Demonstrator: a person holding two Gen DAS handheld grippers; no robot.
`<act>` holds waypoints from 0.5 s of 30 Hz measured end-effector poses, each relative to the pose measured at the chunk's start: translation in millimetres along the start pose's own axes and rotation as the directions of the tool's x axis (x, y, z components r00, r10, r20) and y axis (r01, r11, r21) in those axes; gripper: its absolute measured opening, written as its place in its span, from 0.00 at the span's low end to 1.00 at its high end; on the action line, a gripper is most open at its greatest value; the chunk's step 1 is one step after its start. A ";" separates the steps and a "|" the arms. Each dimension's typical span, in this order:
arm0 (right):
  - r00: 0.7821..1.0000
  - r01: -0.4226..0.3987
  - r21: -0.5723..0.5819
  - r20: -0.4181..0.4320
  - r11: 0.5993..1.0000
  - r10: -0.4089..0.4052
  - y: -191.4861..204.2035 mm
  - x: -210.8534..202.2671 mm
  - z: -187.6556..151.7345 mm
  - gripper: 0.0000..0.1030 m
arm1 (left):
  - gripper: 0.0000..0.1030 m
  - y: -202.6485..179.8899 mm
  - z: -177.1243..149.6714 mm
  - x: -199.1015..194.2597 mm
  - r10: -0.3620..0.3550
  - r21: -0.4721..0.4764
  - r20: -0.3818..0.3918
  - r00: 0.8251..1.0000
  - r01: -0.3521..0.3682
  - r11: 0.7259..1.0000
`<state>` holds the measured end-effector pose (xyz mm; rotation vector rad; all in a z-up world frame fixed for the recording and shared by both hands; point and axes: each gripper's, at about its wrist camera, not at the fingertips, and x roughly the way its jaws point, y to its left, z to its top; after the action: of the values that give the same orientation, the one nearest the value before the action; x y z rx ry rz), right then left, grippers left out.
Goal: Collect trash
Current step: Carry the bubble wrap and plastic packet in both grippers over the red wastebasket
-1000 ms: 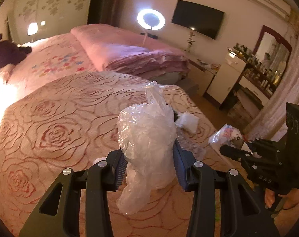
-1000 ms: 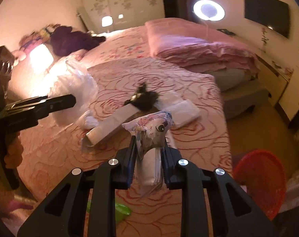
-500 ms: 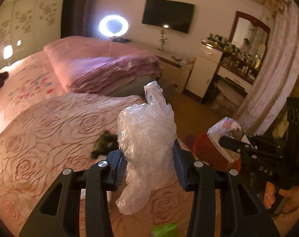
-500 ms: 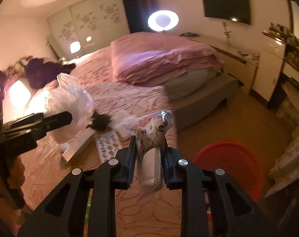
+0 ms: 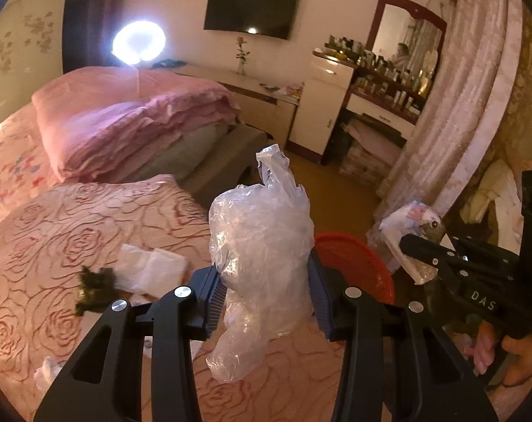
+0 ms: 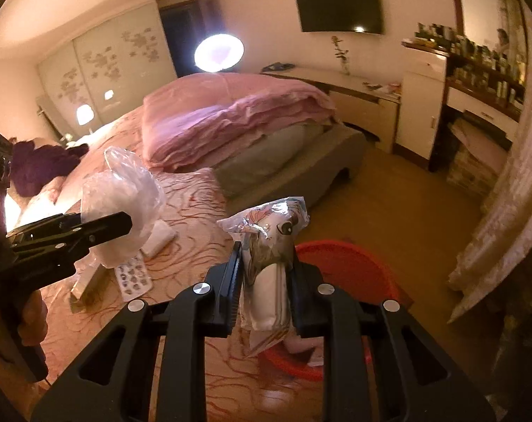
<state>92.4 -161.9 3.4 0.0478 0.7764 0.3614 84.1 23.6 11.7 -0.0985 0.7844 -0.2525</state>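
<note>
Rose-pattern bedspread (image 5: 72, 232); left tongs (image 5: 264, 297) clamp crumpled clear plastic bag (image 5: 262, 239), right tongs (image 6: 264, 283) clamp printed wrapper (image 6: 269, 232).

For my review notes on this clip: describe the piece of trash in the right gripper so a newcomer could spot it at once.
Start at the red basket on the floor by the bed's rose-patterned corner. Just above its near rim, the right gripper is shut on a printed wrapper standing upright. Its cartoon eye and white lower part set it apart from the clear plastic bag in the left gripper.
</note>
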 end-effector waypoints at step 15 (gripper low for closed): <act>0.995 0.102 0.122 -0.032 0.987 -0.099 -55.4 -2.4 -22.6 0.22 | 0.39 -62.7 -4.2 53.1 -0.065 0.100 -0.098 0.993 0.074 0.992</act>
<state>91.9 -216.7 -20.9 0.1196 0.8232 0.2187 105.5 -50.7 -16.4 -0.0163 0.8612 -0.3654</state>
